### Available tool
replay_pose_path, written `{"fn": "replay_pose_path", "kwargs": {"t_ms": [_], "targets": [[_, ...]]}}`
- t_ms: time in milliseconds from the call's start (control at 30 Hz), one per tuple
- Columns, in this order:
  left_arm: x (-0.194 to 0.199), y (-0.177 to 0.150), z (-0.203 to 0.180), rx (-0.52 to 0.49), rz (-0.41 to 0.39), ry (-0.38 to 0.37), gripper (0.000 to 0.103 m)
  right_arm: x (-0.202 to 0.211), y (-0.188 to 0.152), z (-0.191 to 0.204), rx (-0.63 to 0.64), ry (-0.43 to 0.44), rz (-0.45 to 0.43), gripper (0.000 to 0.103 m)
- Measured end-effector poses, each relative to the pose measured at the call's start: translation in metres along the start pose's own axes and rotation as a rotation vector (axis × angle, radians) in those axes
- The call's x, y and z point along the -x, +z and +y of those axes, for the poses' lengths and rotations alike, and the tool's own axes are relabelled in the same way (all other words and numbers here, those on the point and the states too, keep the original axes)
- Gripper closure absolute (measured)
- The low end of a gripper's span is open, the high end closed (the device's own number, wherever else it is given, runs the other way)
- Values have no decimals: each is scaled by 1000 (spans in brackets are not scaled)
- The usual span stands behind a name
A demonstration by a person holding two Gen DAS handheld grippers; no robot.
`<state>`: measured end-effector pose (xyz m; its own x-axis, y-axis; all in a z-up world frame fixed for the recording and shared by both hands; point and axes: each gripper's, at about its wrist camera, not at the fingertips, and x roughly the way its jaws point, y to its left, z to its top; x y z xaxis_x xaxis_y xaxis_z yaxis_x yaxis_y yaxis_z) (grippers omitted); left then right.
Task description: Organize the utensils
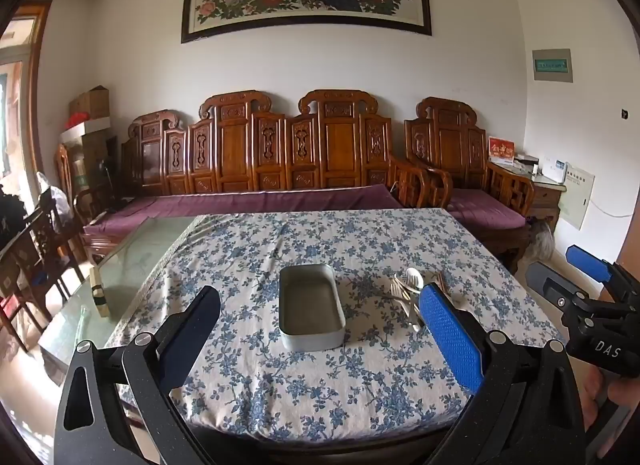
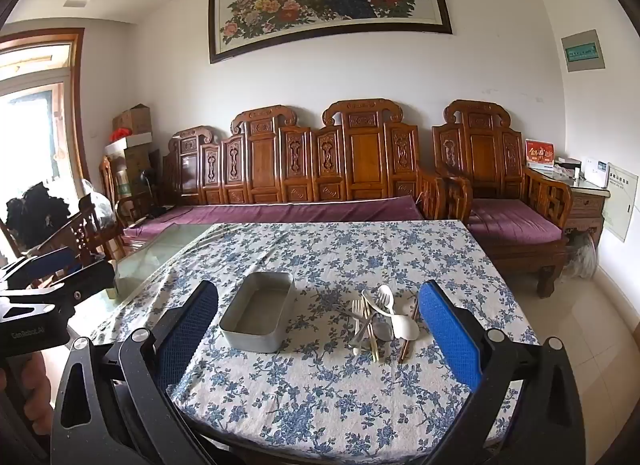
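An empty grey metal tin (image 1: 311,307) (image 2: 259,315) sits in the middle of the blue-flowered tablecloth (image 1: 304,389) (image 2: 320,393). Just right of it lies a pile of utensils (image 1: 408,291) (image 2: 378,321): white plastic forks and spoons, a metal spoon and brown chopsticks. My left gripper (image 1: 320,317) is open and empty, held above the near part of the table, facing the tin. My right gripper (image 2: 318,313) is open and empty, held above the near table edge, facing the tin and the pile. The right gripper also shows at the right edge of the left wrist view (image 1: 592,289).
The cloth covers the right part of a glass-topped table (image 1: 132,265) (image 2: 160,249). A small block (image 1: 98,291) stands on the bare glass at the left. A carved wooden sofa with purple cushions (image 1: 256,201) (image 2: 280,209) stands behind the table, chairs at the left.
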<state>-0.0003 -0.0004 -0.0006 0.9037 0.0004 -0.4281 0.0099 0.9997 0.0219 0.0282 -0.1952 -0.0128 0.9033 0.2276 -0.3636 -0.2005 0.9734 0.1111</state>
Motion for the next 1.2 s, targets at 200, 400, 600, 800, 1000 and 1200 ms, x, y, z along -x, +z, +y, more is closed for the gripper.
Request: {"fn": "replay_pose_path", "kwargs": {"t_ms": [200, 400, 600, 800, 1000, 1200], "targets": [[0, 1, 0, 1, 1, 0, 6, 0, 0, 0, 2, -3, 2, 2], [1, -4, -2, 1, 2, 1, 6, -1, -1, 1, 8, -4, 7, 2], [2, -3, -4, 1, 1, 1, 6, 1, 0, 0, 7, -4, 6, 2], [2, -3, -4, 1, 0, 1, 6, 1, 0, 0, 7, -3, 5, 2], [3, -4, -5, 1, 0, 1, 6, 2, 0, 0, 7, -4, 4, 2], [2, -5, -6, 0, -3, 1, 6, 2, 1, 0, 6, -3, 4, 2]]}}
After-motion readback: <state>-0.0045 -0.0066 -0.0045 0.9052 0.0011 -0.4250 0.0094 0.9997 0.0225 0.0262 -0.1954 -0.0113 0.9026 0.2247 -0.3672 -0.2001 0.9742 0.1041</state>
